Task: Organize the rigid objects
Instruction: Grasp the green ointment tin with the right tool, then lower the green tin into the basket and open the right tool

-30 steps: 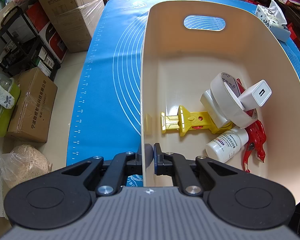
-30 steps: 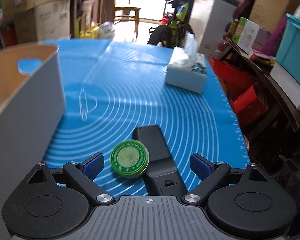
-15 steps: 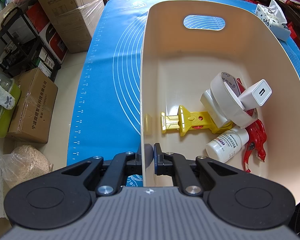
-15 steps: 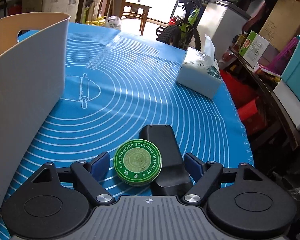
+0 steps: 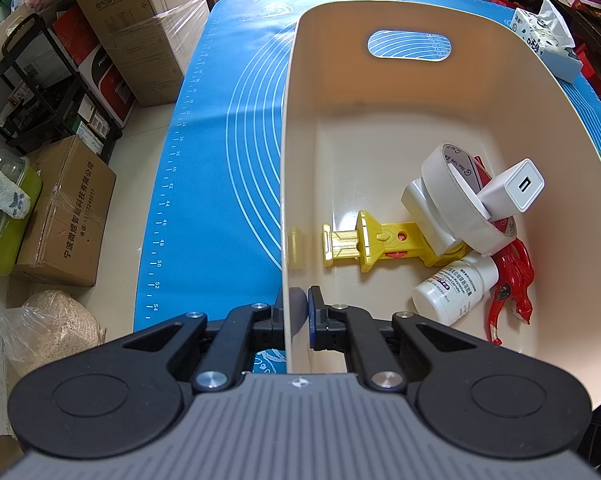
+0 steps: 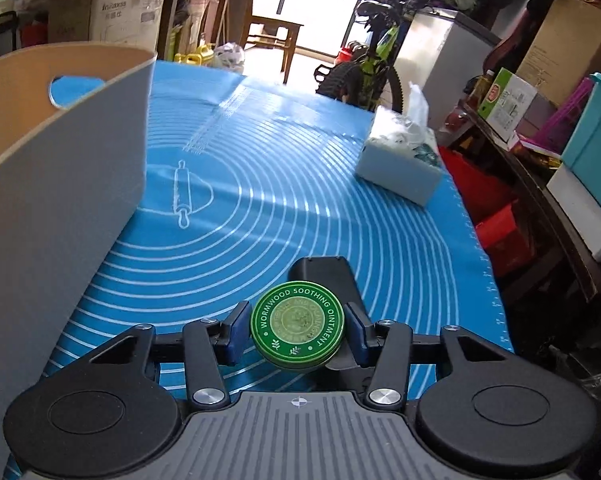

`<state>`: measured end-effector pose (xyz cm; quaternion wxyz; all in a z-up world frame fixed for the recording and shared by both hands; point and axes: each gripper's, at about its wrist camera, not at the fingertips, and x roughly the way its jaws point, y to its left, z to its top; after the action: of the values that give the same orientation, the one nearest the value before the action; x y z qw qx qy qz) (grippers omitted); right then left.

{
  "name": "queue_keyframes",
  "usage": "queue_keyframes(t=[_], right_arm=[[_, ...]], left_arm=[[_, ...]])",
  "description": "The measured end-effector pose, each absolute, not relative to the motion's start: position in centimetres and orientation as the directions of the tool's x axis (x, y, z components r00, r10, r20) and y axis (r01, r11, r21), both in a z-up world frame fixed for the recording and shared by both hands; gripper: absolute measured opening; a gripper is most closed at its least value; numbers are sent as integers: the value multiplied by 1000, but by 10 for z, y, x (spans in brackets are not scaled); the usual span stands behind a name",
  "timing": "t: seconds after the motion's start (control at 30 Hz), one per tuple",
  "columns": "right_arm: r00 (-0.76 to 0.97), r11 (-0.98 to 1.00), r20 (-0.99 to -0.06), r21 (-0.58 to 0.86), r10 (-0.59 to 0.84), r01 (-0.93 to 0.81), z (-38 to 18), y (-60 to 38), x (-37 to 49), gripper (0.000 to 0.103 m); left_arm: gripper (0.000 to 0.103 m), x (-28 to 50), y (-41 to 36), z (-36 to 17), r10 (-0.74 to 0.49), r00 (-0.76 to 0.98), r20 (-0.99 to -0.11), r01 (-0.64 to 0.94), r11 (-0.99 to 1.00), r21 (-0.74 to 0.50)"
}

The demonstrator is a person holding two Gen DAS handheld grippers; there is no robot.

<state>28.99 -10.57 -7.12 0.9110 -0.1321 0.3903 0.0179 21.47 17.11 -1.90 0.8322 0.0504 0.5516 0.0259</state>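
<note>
Gripping the tin point(image 6: 297, 319), your right hand-held gripper point(image 6: 296, 326) has it pinched flat between both pads above the table point(image 6: 340, 208). Bin point(image 6: 60, 152) lies at 10 o'clock. Your left hand-held gripper point(image 5: 298, 308) clamps the bin's near wall.

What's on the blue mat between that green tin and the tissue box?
In the right wrist view, a black device lies just behind the green tin; past it, only bare blue mat reaches the tissue box.
</note>
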Motion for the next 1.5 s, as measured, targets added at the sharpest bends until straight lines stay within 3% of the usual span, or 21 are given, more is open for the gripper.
queue_keyframes(t=[0.43,0.73,0.93,1.23,1.5], right_arm=[[774,978,-630,-112,69,-178,1,-90,264,55],[763,936,-590,-34,263,-349,40,-25,257,55],[707,898,-618,-4,343,-440,34,21,257,55],[575,868,-754,-12,319,-497,-1,72,258,54],[549,860,-775,-12,314,-510,-3,74,260,54]], left_arm=[[10,214,170,-19,99,388,-916,9,994,111],[10,214,169,-20,97,388,-917,7,994,108],[9,214,167,-21,89,389,-917,7,995,100],[11,215,169,-22,77,387,-919,0,997,83],[11,215,170,-20,72,385,-920,-6,997,75]])
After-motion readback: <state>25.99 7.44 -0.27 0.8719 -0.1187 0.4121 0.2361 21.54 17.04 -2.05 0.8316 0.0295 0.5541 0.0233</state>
